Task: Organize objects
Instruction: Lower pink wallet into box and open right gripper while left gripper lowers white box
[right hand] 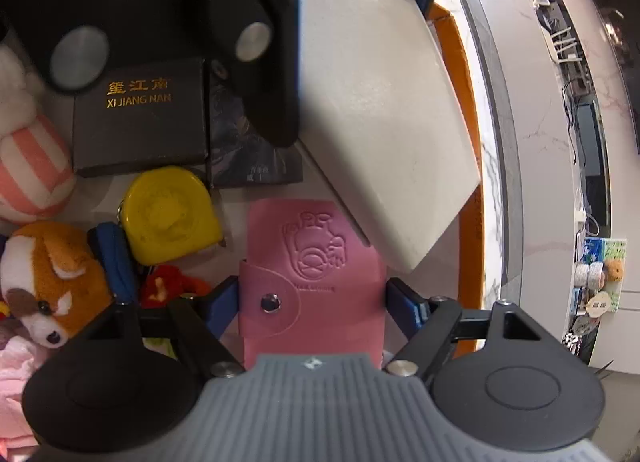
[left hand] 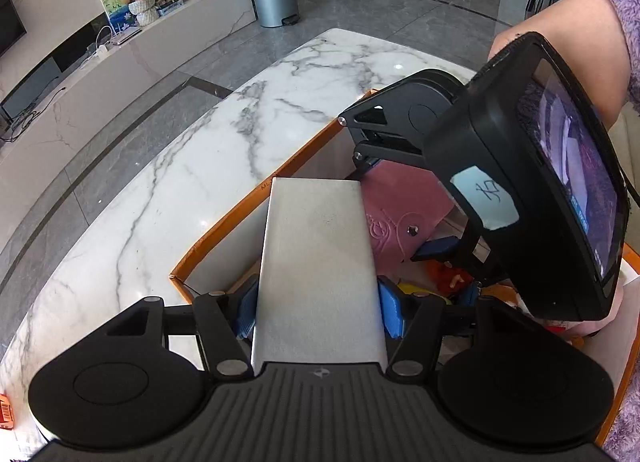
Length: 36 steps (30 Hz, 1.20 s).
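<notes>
Tongs on both sides are gripping: the left tongs clamp a flat silver slab, the right tongs clamp a pink snap wallet, both over an orange-rimmed box on the marble worktop. To place well, I would lower one at a time, keeping each flat. Room is tight: the slab overlaps the wallet, toys and a black box crowd the floor, the rim is near.
</notes>
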{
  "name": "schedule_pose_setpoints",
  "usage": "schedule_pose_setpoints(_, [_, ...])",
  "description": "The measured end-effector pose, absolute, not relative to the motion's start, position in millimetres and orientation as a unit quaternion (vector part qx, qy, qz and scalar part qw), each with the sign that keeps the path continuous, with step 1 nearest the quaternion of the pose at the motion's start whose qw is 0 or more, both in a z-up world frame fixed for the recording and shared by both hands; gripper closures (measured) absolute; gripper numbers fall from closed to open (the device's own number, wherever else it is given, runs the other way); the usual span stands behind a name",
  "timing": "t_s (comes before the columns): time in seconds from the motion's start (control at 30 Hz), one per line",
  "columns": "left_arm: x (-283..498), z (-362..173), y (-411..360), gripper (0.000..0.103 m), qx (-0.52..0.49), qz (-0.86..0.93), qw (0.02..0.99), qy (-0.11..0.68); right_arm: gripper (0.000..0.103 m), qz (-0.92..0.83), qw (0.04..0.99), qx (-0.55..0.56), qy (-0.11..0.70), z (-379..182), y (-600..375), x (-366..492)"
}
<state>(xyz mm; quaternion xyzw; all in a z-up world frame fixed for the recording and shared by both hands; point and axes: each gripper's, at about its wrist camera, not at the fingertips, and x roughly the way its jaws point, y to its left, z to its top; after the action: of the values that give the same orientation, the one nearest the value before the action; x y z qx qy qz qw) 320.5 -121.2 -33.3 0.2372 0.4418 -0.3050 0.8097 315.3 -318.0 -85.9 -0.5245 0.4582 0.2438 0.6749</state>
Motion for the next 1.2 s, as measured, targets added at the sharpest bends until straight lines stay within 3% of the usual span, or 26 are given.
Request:
schedule_pose_setpoints(0.3, [320.5, -32.6, -122.6, 0.034, 0.239, -0.304, 0.81, 0.441, 0.019, 0.222, 0.703, -0.492, 0.463, -65.5, -329.8, 316.3])
schedule_pose_setpoints(0.43, [320.7, -32.3, -122.0, 0.034, 0.241, -0.303, 0.811, 0.44, 0.045, 0.213, 0.731, -0.393, 0.515, -50.6, -339.0, 325.8])
schedule_pose_setpoints(0.57, [321.8, -32.2, -120.8, 0.034, 0.238, -0.302, 0.811, 0.44, 0.046, 0.188, 0.756, -0.298, 0.552, -53.3, -346.9, 341.0])
schedule_pose_setpoints(0.63, [321.8, -32.1, -121.5, 0.034, 0.239, -0.302, 0.811, 0.439, 0.054, 0.173, 0.754, -0.274, 0.571, -59.3, -347.7, 348.8])
schedule_pose_setpoints(0.8, [321.7, -33.6, -121.9, 0.034, 0.24, -0.304, 0.811, 0.438, 0.056, 0.175, 0.725, -0.329, 0.579, -72.1, -334.8, 344.7])
schedule_pose_setpoints(0.93, [320.8, -35.6, -122.0, 0.034, 0.244, -0.308, 0.809, 0.437, 0.082, 0.159, 0.732, -0.344, 0.566, -77.4, -333.0, 345.4])
schedule_pose_setpoints(1.2, [315.1, -40.3, -131.6, 0.034, 0.273, -0.328, 0.796, 0.429, 0.082, 0.167, 0.764, -0.303, 0.544, -50.1, -333.1, 333.1])
